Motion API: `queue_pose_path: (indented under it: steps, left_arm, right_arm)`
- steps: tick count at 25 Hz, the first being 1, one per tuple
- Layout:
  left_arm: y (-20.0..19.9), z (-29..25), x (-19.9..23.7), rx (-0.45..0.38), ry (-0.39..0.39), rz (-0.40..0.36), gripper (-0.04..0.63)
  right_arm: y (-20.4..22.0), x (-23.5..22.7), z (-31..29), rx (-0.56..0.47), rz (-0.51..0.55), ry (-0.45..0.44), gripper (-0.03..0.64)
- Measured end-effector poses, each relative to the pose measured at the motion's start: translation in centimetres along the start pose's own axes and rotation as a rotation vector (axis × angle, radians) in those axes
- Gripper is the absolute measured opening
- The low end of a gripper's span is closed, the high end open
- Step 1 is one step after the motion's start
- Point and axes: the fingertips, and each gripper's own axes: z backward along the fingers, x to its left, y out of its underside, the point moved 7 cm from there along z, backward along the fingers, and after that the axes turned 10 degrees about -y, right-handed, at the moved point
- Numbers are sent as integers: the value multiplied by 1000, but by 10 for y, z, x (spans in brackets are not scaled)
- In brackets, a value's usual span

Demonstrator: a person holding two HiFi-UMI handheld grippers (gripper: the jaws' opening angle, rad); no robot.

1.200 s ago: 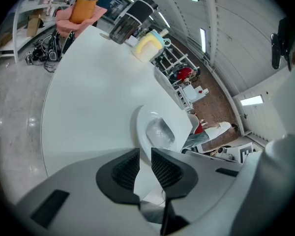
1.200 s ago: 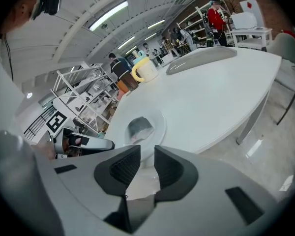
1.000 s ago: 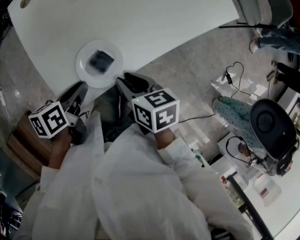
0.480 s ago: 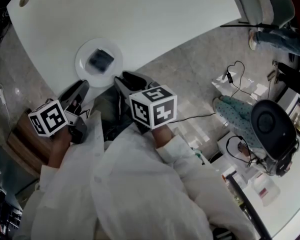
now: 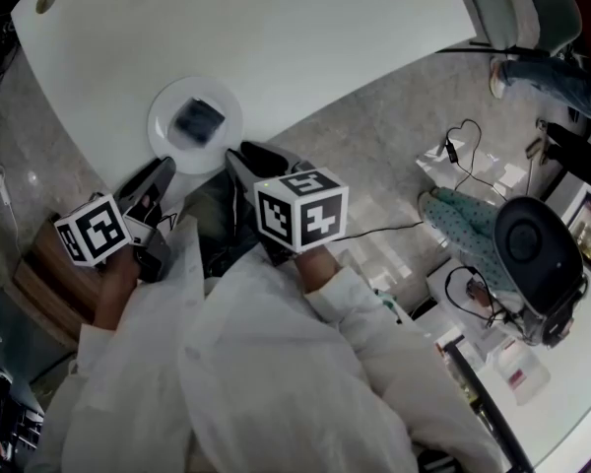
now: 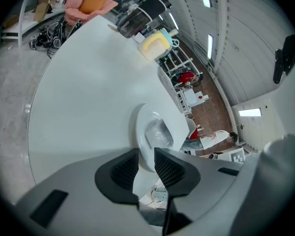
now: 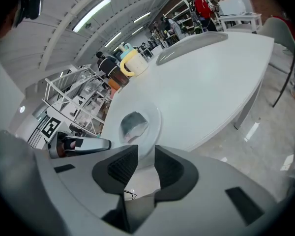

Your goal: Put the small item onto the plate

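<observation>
A small dark, shiny packet (image 5: 198, 118) lies in the middle of a white plate (image 5: 164, 142) near the table's front edge. The left gripper view shows the packet (image 6: 160, 133) and plate (image 6: 139, 131) straight ahead, and the right gripper view shows the same packet (image 7: 133, 126) on the plate (image 7: 155, 120). My left gripper (image 5: 159, 176) hangs off the table edge, just short of the plate, open and empty (image 6: 146, 163). My right gripper (image 5: 250, 157) is beside the plate over the floor, its jaws open with nothing between them (image 7: 146, 164).
The white table (image 5: 276, 37) stretches away beyond the plate. At its far end stands a yellow-lidded jug (image 6: 155, 44) (image 7: 131, 62). A chair (image 5: 517, 8), floor cables (image 5: 463, 151) and a black round device (image 5: 537, 244) are to the right. A wooden stool (image 5: 47, 276) sits at the left.
Both grippers have drifted only slightly toward the left. The packet and plate have not moved.
</observation>
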Motion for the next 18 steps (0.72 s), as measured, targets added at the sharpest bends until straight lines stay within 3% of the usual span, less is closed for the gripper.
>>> queue_pose_path:
  steps: [11,18]
  left_arm:
    - [0,0,0,-2,-21,7,94]
    - [1,-2,-2,-1,-24,16,55]
  right_arm:
    - [1,3,-3,-31,-54,12,106]
    - [1,-3,2,-78,-139,0,74]
